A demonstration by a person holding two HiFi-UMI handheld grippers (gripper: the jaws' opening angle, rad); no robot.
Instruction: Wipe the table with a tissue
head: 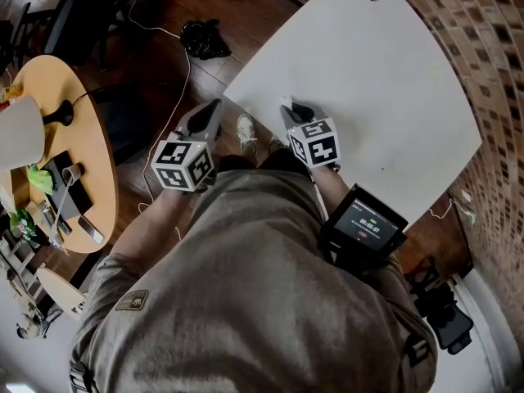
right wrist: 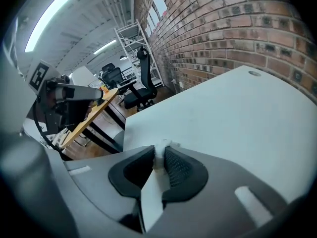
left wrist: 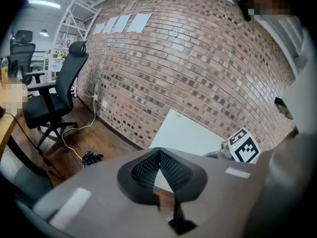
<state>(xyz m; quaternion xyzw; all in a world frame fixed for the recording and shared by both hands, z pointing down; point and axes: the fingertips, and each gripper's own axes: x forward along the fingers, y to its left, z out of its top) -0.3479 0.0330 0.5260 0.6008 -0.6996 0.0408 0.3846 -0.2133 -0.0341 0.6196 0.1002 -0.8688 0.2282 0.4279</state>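
A white tissue (right wrist: 161, 151) is pinched between the jaws of my right gripper (right wrist: 159, 155), which is shut on it. In the head view the right gripper (head: 293, 109) hovers over the near left corner of the white table (head: 385, 80), with a bit of tissue (head: 286, 102) showing at its tip. My left gripper (head: 209, 109) hangs off the table's left edge over the wooden floor. Its jaws meet at the tips with nothing between them (left wrist: 158, 152). The left gripper view shows the white table (left wrist: 190, 135) ahead and the right gripper's marker cube (left wrist: 244, 145).
A brick wall (head: 483, 47) runs along the table's far and right sides. A round wooden table (head: 70, 166) with a lamp and small items stands to the left. Cables and a black bundle (head: 203, 38) lie on the floor. An office chair (left wrist: 54, 100) stands farther off.
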